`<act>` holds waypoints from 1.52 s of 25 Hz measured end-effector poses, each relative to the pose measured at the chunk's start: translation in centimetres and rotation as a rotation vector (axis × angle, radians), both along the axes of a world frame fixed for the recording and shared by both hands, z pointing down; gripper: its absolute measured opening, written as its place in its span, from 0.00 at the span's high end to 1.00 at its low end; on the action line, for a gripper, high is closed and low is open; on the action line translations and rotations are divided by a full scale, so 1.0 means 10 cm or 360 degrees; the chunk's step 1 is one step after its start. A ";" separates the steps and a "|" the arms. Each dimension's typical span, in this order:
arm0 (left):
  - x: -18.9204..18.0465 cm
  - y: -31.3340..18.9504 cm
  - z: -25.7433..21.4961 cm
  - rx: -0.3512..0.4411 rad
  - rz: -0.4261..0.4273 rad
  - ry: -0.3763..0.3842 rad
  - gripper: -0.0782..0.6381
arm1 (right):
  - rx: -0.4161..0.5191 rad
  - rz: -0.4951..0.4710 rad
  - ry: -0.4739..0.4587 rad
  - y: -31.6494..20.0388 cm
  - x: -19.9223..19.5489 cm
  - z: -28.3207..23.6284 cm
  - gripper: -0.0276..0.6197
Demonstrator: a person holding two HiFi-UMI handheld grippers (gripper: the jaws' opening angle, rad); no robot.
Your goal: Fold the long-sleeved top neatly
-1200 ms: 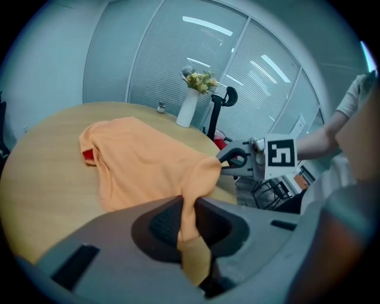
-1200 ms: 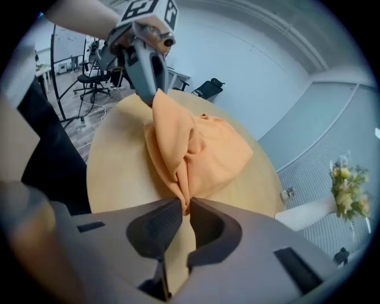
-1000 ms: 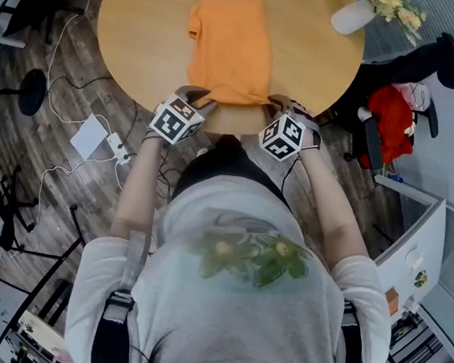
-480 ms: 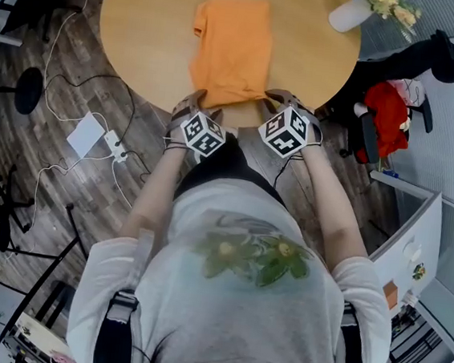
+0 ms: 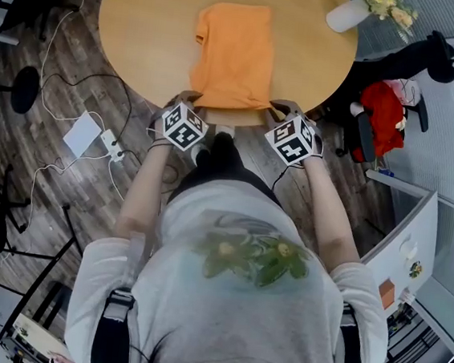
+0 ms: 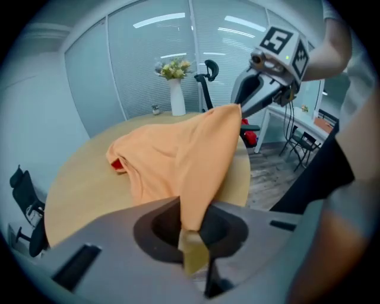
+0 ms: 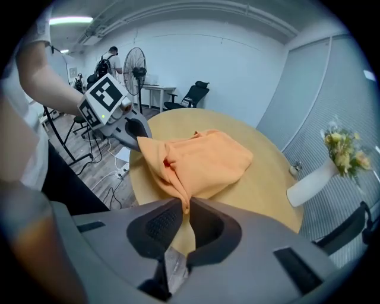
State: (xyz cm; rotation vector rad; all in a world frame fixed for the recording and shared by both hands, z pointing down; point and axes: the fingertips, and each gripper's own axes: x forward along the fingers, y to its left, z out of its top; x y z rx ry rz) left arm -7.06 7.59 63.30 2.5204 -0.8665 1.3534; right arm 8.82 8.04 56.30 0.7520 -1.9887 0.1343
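Note:
The orange long-sleeved top lies partly folded on the round wooden table, with its near hem at the table's front edge. My left gripper is at the hem's near left corner. Its jaws are closing, and in the left gripper view the orange cloth is pinched between them. My right gripper is shut on the near right corner, where the fabric runs into the narrow gap of my right gripper. Both corners are lifted off the table, and the hem is stretched between them.
A white vase of flowers stands at the table's far right rim. To the right of the table are a black chair and something red. Cables and a white box lie on the wooden floor to the left. The person's body is close to the table's front edge.
The left gripper swung in toward the middle half a second ago and is back out at the hem's left corner with cloth in it. The right gripper kept its corner and shifted slightly.

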 end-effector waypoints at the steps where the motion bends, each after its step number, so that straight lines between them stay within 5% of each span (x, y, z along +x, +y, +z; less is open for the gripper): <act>1: -0.02 0.01 -0.08 0.0009 0.0002 0.0030 0.84 | -0.0011 0.0013 -0.0024 0.04 0.01 0.00 0.88; 6: -0.11 0.03 -0.52 0.0047 0.0010 0.0168 0.84 | -0.0041 0.0085 -0.0174 0.17 -0.04 -0.16 0.88; 10: -0.11 0.08 -0.50 0.0048 0.0101 0.0138 0.83 | -0.0111 0.0226 -0.0335 0.14 -0.08 -0.25 0.88; 15: 0.27 0.42 -0.13 -0.0070 0.0233 0.0118 0.51 | -0.0184 0.0316 -0.0346 0.09 -0.07 -0.19 0.88; 17: 0.41 0.45 0.03 -0.0011 0.0220 0.0062 0.50 | -0.0213 0.0348 -0.0386 0.06 -0.10 -0.22 0.88; 23: 0.46 0.27 0.26 0.0124 0.0118 -0.0173 0.51 | -0.0292 0.0422 -0.0542 0.01 -0.13 -0.34 0.88; 25: 0.41 0.22 0.23 0.0129 0.0146 -0.0203 0.71 | -0.0314 0.0459 -0.0574 0.00 -0.09 -0.34 0.88; 27: 0.35 0.18 0.14 0.0065 0.0141 -0.0140 0.81 | -0.0334 0.0488 -0.0591 0.00 -0.04 -0.33 0.88; 33: 0.15 0.01 -0.53 -0.0219 0.0176 0.0210 0.82 | -0.0372 0.0557 -0.0712 -0.03 0.13 -0.40 0.88; 38: 0.09 -0.37 -0.94 -0.0291 0.0397 0.0166 0.83 | -0.0302 0.0597 -0.0820 -0.32 0.14 -0.57 0.88</act>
